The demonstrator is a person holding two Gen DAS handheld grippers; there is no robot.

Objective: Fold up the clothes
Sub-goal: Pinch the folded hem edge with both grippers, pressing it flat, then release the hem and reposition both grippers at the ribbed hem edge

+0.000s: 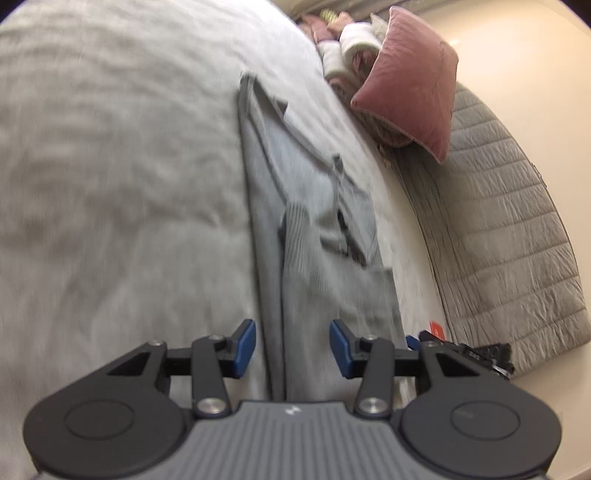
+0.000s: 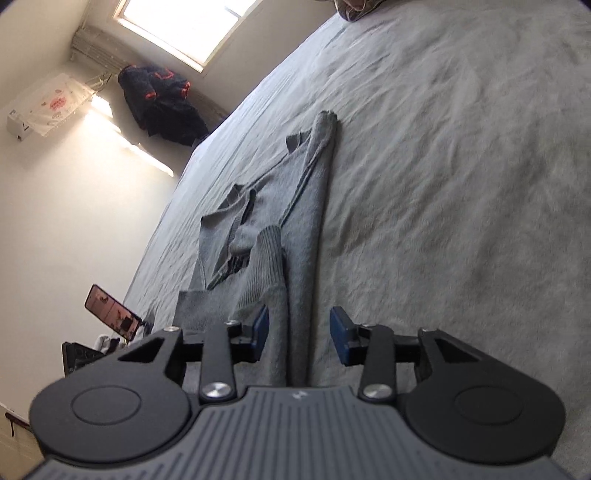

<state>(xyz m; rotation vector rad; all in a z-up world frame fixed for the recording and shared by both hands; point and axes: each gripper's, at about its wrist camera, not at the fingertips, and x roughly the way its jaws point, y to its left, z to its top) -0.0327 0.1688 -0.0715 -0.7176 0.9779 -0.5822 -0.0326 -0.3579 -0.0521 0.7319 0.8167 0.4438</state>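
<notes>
The left tool [image 1: 292, 349] fills the bottom of its view with its blue pads spread wide and nothing between them but the grey sweater [image 1: 314, 236], which runs from the bottom centre up the middle of the frame across the grey bed [image 1: 110, 166]. The garment is already narrowed into a long strip, with a ribbed cuff lying across its middle. A pink cushion [image 1: 410, 85] sits upper right, against a quilted headboard [image 1: 498, 229]. Whether the pads touch the knit cannot be told from here.

In the right view, the right tool [image 2: 298, 332] is likewise wide open at the bottom, gripping nothing; its left pad lies at the ribbed sleeve, touching or just short of it, and the sweater [image 2: 295, 229] stretches away toward upper centre. A phone [image 2: 110, 308] stands at the left edge, and dark clothes [image 2: 159, 103] hang upper left under the window [image 2: 184, 29].

My reading: the sides are folded in, and both tools sit at the near end. That would suit either taking hold for a lengthwise fold or letting go after smoothing. A further fold would call for both tools closing on the near edge together and lifting evenly.
</notes>
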